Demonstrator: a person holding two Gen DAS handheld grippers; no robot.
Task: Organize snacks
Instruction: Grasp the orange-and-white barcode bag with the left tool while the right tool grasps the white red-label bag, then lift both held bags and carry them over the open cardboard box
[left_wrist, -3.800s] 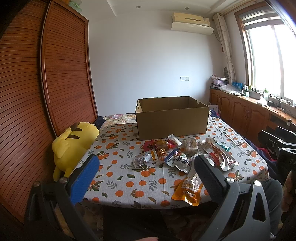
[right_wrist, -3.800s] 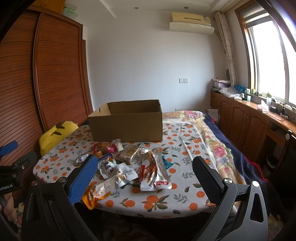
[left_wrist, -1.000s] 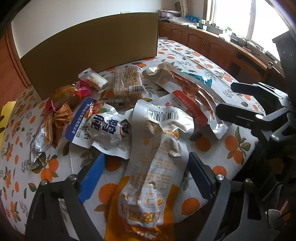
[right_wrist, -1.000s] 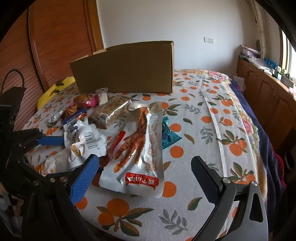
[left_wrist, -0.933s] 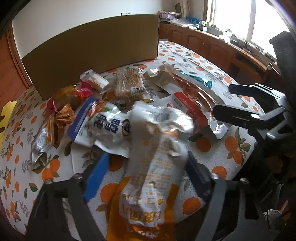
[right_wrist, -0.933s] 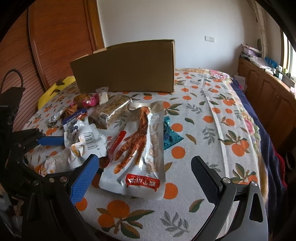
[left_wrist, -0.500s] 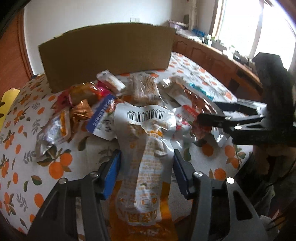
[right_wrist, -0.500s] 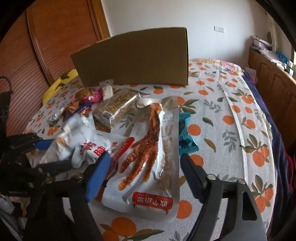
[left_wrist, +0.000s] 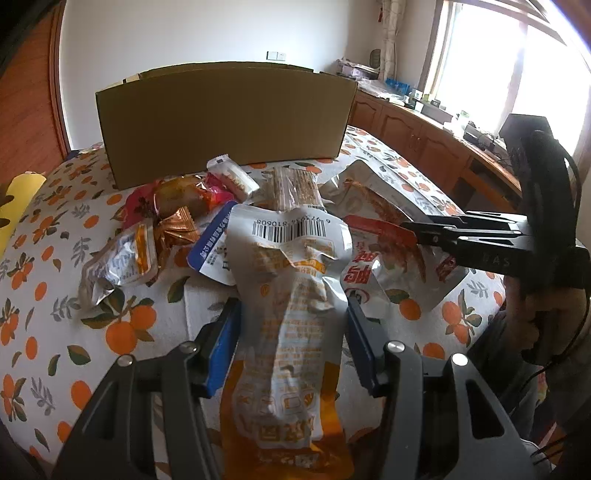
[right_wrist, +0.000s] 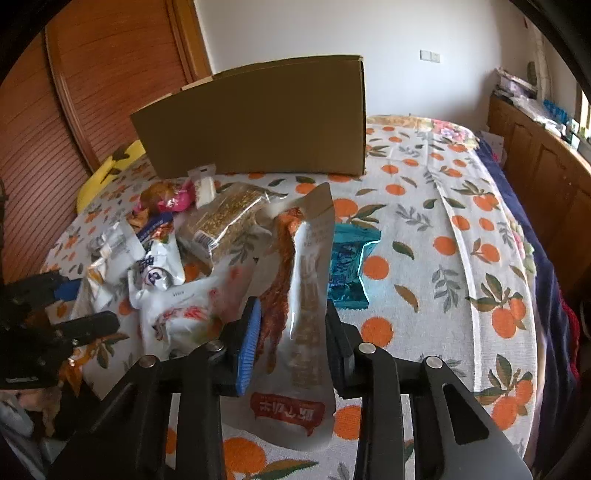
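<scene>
Since a second ago left tool (left_wrist: 291, 332) has clamped the orange pouch (left_wrist: 291, 317); right tool (right_wrist: 291, 332) closing around the chicken-feet pack (right_wrist: 303, 295).

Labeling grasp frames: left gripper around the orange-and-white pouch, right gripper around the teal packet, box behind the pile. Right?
Not quite. The right gripper is closing around the clear chicken-feet pouch; the teal packet lies beside it, untouched, per the right wrist view. The left gripper is around the orange-and-white pouch, and the box stands behind the pile.
</scene>
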